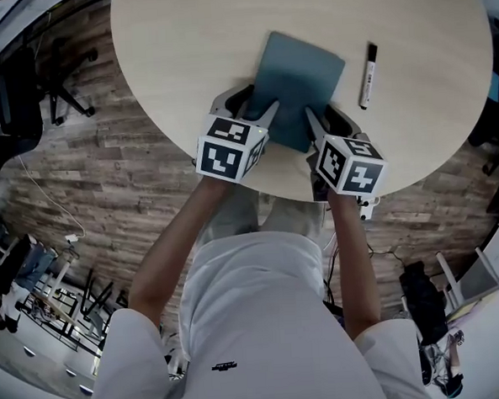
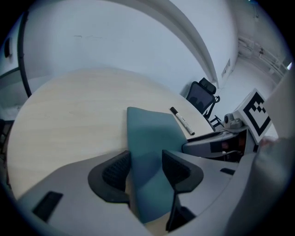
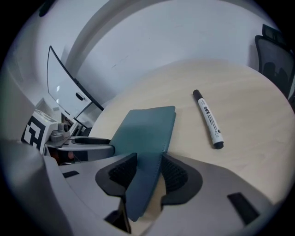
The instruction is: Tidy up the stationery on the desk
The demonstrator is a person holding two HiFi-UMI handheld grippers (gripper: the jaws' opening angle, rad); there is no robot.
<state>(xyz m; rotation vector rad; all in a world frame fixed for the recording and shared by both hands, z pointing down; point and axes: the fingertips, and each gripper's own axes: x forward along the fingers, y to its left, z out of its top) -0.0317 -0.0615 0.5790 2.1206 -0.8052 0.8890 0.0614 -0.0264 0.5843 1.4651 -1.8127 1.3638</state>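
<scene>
A teal notebook (image 1: 297,78) (image 2: 152,138) (image 3: 145,129) lies on the round pale wooden table (image 1: 181,47), its near end sticking out over the table edge. My right gripper (image 1: 322,121) (image 3: 148,171) is shut on the notebook's near right edge, both pads pressed on the thin cover. At the near left corner, my left gripper (image 1: 252,110) (image 2: 146,169) stands open, the notebook's face filling the gap between its jaws. A black-and-white marker (image 1: 368,76) (image 2: 182,120) (image 3: 208,119) lies to the right of the notebook, apart from it.
The rest of the table top (image 3: 249,101) is bare wood. Black office chairs (image 1: 48,72) (image 2: 201,94) stand on the wooden floor around the table. Cables and equipment (image 1: 424,302) lie on the floor at the lower right.
</scene>
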